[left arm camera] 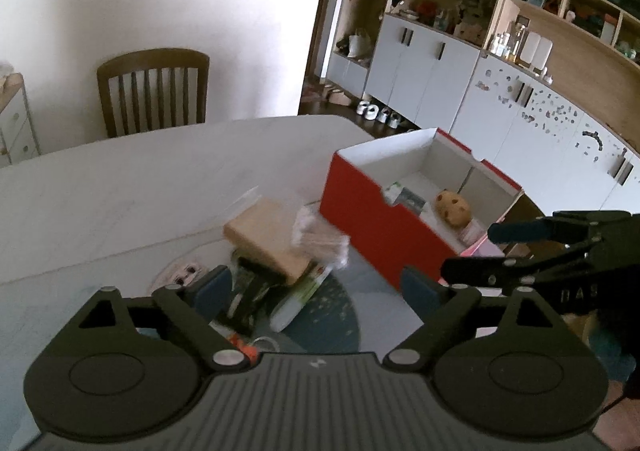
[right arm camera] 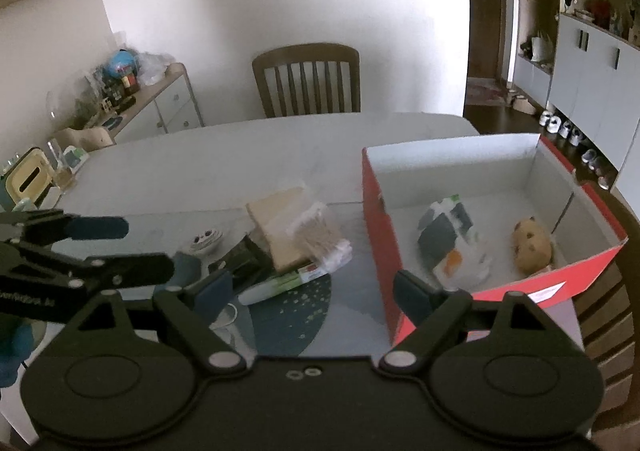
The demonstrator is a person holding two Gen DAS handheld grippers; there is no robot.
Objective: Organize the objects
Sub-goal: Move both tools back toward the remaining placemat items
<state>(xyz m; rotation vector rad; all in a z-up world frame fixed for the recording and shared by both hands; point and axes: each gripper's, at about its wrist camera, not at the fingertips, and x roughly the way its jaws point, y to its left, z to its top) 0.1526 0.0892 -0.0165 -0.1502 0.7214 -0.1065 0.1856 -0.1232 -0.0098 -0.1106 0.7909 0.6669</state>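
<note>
A red cardboard box (right arm camera: 380,219) with a white inside stands open on the table's right. It holds a tan spotted plush (right arm camera: 532,243) and some packets (right arm camera: 452,239). Left of the box lies a pile: a tan box (right arm camera: 280,227), a clear bag of cotton swabs (right arm camera: 320,235), a white and green tube (right arm camera: 280,285) and a black item (left arm camera: 252,283). My left gripper (left arm camera: 318,285) is open just in front of the pile, nothing between its fingers. My right gripper (right arm camera: 312,285) is open near the red box's front corner, also empty. Each gripper shows in the other's view: the right gripper (left arm camera: 472,251), the left gripper (right arm camera: 144,247).
A dark blue round mat (right arm camera: 288,323) lies under the pile, with a small white round thing (right arm camera: 204,241) beside it. A wooden chair (right arm camera: 308,79) stands at the table's far side. A sideboard (right arm camera: 132,103) with clutter is at the left and white cabinets (left arm camera: 432,67) at the right.
</note>
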